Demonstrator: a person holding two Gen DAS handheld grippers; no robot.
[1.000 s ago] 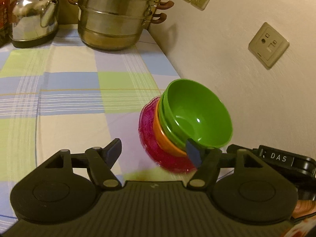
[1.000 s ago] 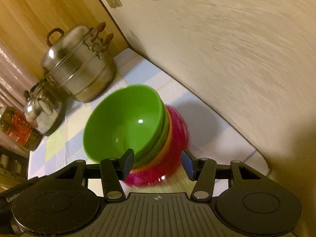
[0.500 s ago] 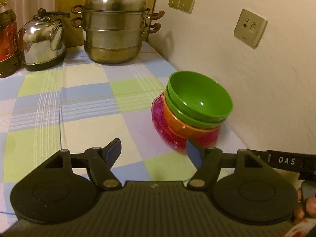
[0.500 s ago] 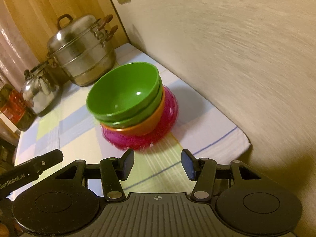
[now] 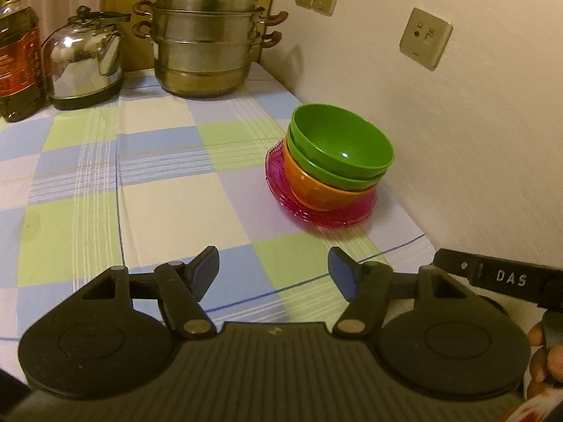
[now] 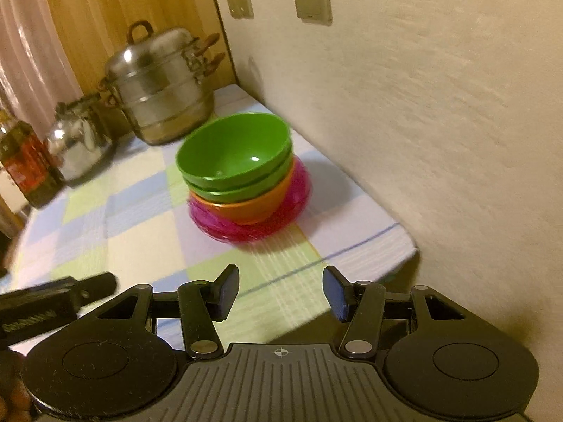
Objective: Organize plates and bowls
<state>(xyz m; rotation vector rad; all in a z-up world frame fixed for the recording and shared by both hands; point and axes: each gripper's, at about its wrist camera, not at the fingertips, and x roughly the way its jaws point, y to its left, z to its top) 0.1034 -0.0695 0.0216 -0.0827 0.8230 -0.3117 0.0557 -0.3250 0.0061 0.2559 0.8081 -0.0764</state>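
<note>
A stack stands on the checked tablecloth by the wall: a green bowl [image 5: 343,140] [image 6: 234,147] on top, a second green bowl under it, an orange bowl [image 5: 316,190] [image 6: 246,205] below, all on a pink plate [image 5: 327,214] [image 6: 253,227]. My left gripper [image 5: 272,272] hovers well short of the stack, its jaws closing a little with nothing between them. My right gripper [image 6: 281,290] is open and empty, also back from the stack near the table's front corner. Each gripper's body shows at the edge of the other's view.
A steel steamer pot [image 5: 207,45] [image 6: 162,88], a kettle [image 5: 86,66] [image 6: 79,140] and an oil bottle [image 5: 17,59] [image 6: 26,161] line the back. The wall with sockets [image 5: 425,38] runs along the right. The table's front edge [image 6: 404,246] is close by.
Both grippers have drawn back from the bowl stack, which now sits upright on the cloth and farther off. The right gripper no longer straddles it.
</note>
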